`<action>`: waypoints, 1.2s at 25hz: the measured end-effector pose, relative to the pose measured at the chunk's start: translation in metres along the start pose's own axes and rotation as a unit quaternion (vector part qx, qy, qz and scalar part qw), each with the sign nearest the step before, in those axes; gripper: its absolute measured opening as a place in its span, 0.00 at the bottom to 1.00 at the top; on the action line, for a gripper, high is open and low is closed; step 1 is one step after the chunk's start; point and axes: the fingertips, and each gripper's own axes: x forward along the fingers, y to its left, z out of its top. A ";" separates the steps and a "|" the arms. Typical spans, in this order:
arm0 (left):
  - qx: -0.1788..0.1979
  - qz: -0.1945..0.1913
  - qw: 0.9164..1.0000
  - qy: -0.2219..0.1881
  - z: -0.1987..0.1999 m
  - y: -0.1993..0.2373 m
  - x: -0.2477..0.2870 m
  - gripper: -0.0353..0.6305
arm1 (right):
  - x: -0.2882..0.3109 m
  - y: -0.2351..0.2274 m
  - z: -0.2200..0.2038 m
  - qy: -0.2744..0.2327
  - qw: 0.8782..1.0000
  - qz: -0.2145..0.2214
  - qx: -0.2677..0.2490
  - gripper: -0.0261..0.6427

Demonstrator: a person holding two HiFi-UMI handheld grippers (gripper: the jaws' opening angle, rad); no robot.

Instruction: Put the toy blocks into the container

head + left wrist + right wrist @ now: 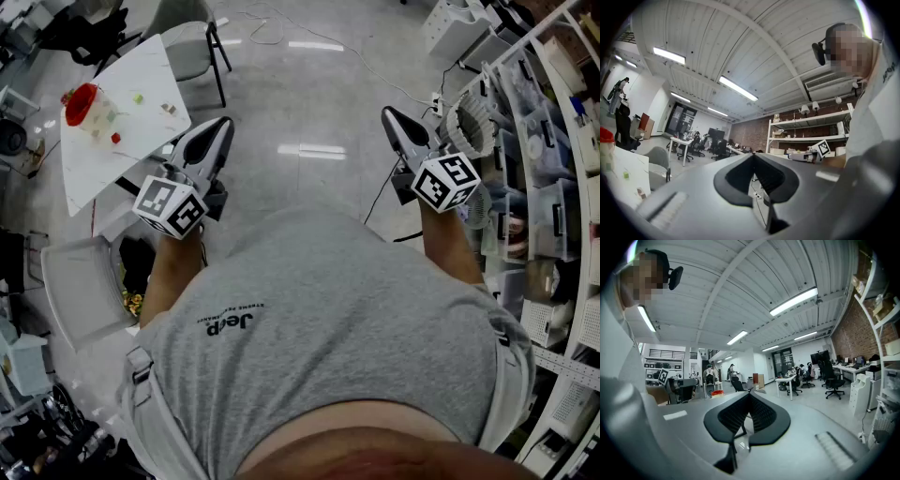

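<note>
A white table (141,127) stands at the upper left in the head view, well ahead of both grippers. On it sit a red container (82,103) and small toy blocks: a green block (138,97), a beige block (170,109) and a red block (115,138). My left gripper (223,123) is held level in front of the person's body, shut and empty, with its tips near the table's right corner. My right gripper (387,113) is also shut and empty, over bare floor. In the left gripper view the left gripper (753,155) is shut, and the table (621,171) shows at the far left. The right gripper (749,394) is shut too.
A grey chair (192,47) stands behind the table and a white seat (80,291) by the person's left side. Shelving with bins (553,141) lines the right. A black cable (384,192) trails over the glossy floor. Desks and office chairs (832,376) fill the far room.
</note>
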 end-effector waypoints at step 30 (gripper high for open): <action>0.012 0.015 1.000 -0.001 -0.007 -0.073 0.060 0.14 | -0.048 -0.067 0.025 -0.033 0.999 0.042 -0.009 0.52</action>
